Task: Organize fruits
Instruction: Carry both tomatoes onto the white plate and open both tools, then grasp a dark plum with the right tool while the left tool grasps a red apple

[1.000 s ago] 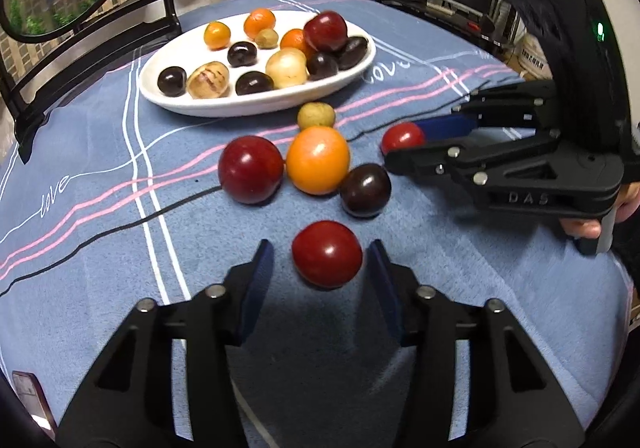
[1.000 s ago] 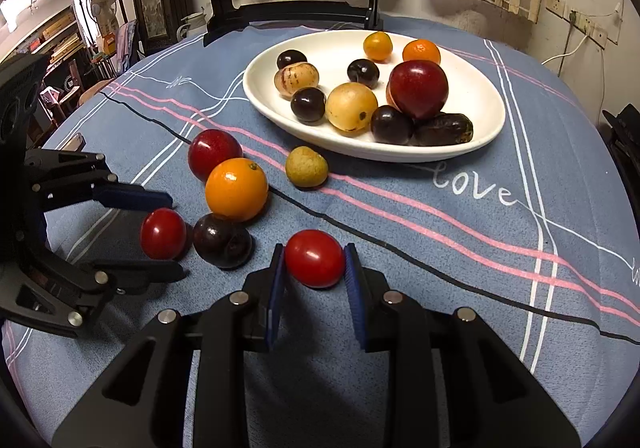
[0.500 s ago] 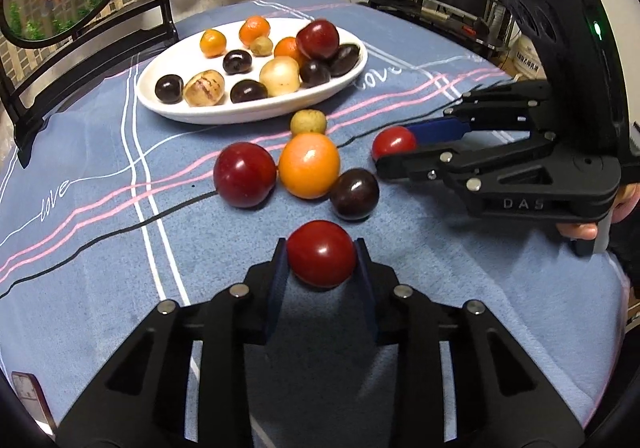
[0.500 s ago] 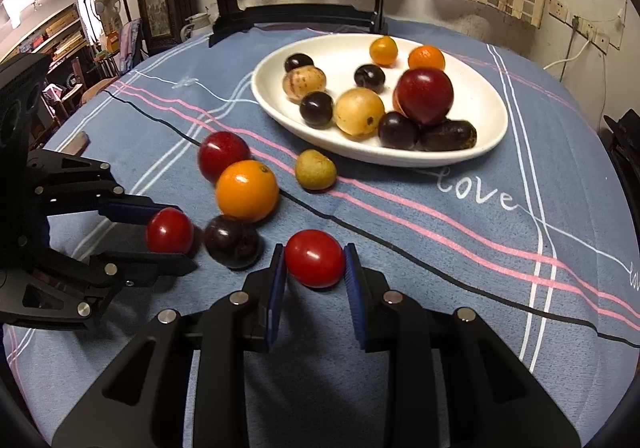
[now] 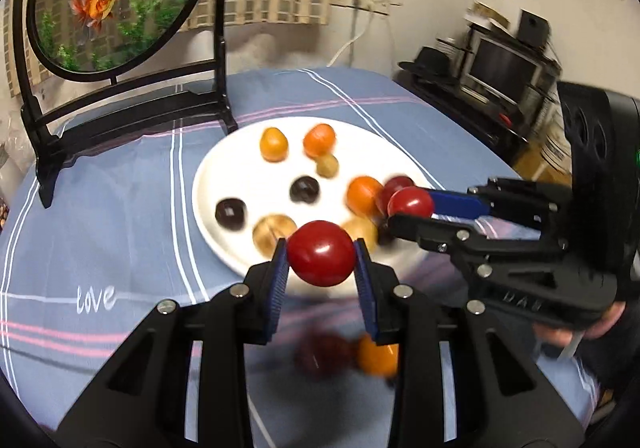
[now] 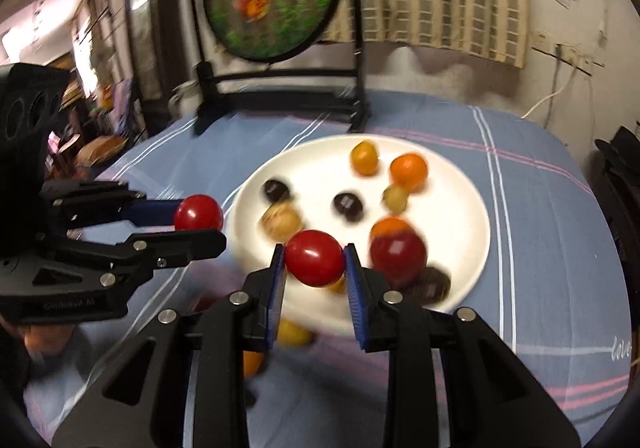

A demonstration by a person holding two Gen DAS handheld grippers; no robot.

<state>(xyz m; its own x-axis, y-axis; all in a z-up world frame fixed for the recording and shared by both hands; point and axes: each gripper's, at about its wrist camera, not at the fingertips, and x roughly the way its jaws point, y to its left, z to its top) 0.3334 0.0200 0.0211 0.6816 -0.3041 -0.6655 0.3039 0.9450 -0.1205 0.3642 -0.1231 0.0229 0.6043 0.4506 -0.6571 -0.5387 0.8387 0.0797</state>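
The left gripper point(image 5: 321, 252) is clamped on a red fruit point(image 5: 321, 252), its jaws having just closed on it, and holds it clear of the blue tablecloth point(image 5: 120, 207) at the near rim of the white plate point(image 5: 208, 183), evidently to add it there. To its right, the right gripper point(image 6: 314, 258) is clamped on a second red fruit point(image 6: 314, 258) above the plate's near edge. Judged from the orange fruit point(image 5: 376, 354) and a dark one lying off the plate, sorting is unfinished.
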